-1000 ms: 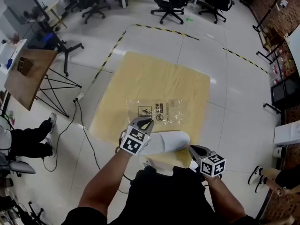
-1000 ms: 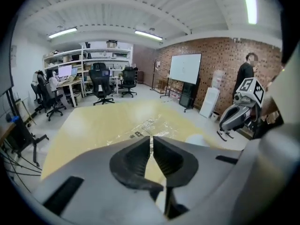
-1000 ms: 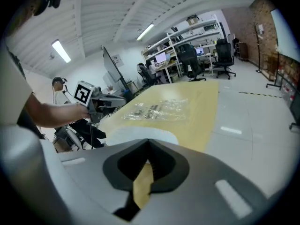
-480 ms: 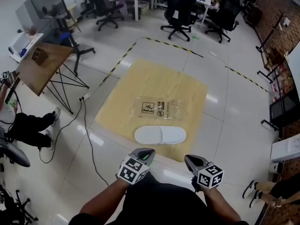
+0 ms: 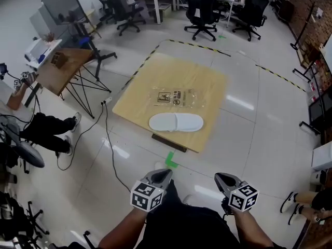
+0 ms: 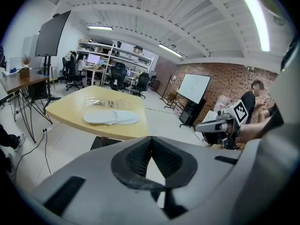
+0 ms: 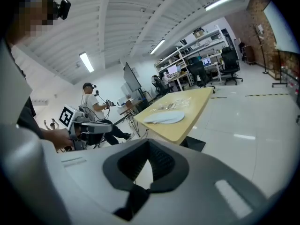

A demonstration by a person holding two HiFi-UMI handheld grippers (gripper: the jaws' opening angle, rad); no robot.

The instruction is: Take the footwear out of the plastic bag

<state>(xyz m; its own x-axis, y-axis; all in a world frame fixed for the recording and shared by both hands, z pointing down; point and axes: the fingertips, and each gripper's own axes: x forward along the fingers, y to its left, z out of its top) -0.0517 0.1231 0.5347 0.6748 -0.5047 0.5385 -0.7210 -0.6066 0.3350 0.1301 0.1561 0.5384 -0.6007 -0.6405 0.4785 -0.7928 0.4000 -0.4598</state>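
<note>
Slippers (image 5: 176, 122), a white pair lying flat and touching each other, rest on the yellow table (image 5: 199, 74) near its 6 o'clock edge in the head view, wholly outside the plastic bag (image 5: 175, 97). That bag, clear with dark printed marks, lies flat on the same table top at 12 o'clock from the slippers, just beside them. At 6 o'clock from the table, well apart from it and over the pale tiled floor (image 5: 270, 118), are both tools. The left gripper (image 5: 162, 175) sits toward 7 o'clock in the picture and the right gripper (image 5: 224, 179) toward 5 o'clock, each with its marker cube toward the camera. Both point toward the table. Each gripper's own view shows its jaws closed together with nothing between them, and the table with the slippers far off beyond the tips. A green tape mark (image 5: 170, 162) lies on the floor between the grippers and the table. A black cable (image 5: 106, 154) trails across the tiles at 8 o'clock from the table. Black-and-yellow striped tape (image 5: 199, 45) runs along the floor past the table's 12 o'clock side. A wooden side table (image 5: 62, 69) on thin black legs stands at 9 o'clock, with a seated person's legs (image 5: 49, 131) below it in the picture. Office chairs (image 5: 202, 7) stand at 12 o'clock.
</note>
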